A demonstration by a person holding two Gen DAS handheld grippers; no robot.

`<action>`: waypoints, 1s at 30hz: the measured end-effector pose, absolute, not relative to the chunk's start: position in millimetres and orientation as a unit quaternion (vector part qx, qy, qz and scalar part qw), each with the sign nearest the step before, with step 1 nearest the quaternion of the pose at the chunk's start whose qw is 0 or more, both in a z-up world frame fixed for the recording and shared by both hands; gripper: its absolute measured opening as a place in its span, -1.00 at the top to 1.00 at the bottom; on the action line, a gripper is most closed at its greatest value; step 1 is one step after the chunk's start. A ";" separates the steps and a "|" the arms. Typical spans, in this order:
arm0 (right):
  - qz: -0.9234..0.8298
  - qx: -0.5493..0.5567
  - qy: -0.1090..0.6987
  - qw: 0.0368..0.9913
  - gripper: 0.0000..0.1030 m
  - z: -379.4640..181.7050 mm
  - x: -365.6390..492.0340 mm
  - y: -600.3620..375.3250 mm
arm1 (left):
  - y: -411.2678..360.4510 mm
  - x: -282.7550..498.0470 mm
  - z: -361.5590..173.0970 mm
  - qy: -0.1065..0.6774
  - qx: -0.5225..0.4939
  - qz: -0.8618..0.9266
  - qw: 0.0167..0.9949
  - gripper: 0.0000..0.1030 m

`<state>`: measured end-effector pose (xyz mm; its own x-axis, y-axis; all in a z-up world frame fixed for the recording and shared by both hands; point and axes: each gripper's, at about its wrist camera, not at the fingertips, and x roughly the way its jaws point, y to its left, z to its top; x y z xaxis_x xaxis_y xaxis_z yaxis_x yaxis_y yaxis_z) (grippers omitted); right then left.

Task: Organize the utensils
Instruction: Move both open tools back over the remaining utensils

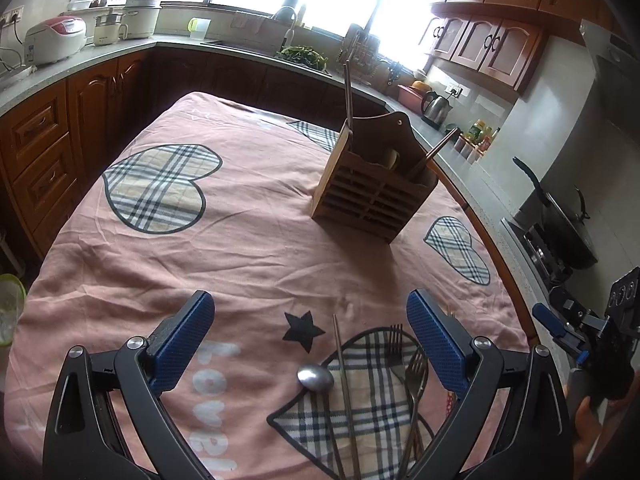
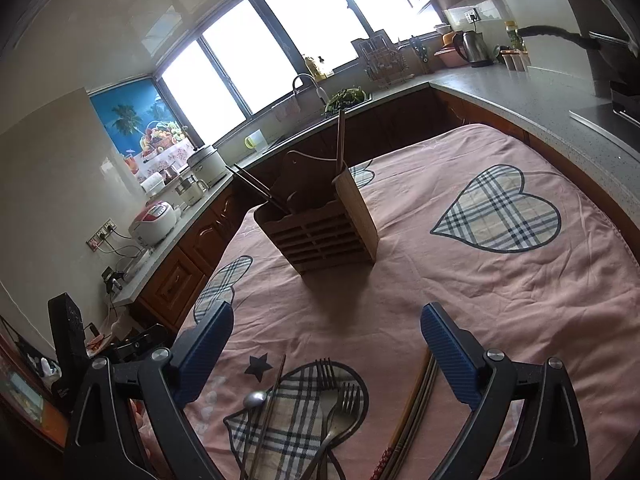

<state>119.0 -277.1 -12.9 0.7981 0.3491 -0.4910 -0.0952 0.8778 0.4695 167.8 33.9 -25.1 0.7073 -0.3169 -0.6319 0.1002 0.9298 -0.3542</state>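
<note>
A wooden slatted utensil holder stands mid-table with chopsticks sticking up from it. On the pink cloth near me lie a metal spoon, two forks, a single chopstick and a bundle of chopsticks. My left gripper is open and empty above the spoon and forks. My right gripper is open and empty above the forks; it also shows in the left wrist view at the right edge.
The table wears a pink cloth with plaid hearts. Kitchen counters wrap around it, carrying rice cookers, a kettle and a sink with greens. A stove with a wok is at the right.
</note>
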 end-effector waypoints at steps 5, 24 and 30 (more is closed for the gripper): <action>0.110 0.217 0.303 0.921 -0.86 -24.7 104.8 -282.4 | 32.1 155.4 -32.3 0.371 -0.145 -0.116 0.910 -0.92; 0.069 0.181 0.341 0.920 -0.67 -68.9 97.2 -290.8 | 18.2 139.5 -79.5 0.428 -0.120 -0.117 0.888 -0.92; 0.068 0.176 0.355 0.916 -0.34 -76.3 105.3 -289.0 | 9.4 142.9 -86.0 0.439 -0.100 -0.123 0.884 -0.90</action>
<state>105.3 -289.0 -76.3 0.7388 0.2503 -0.6257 -0.0002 0.9286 0.3712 142.9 9.4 -86.0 0.5843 -0.3061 -0.7515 0.1306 0.9495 -0.2852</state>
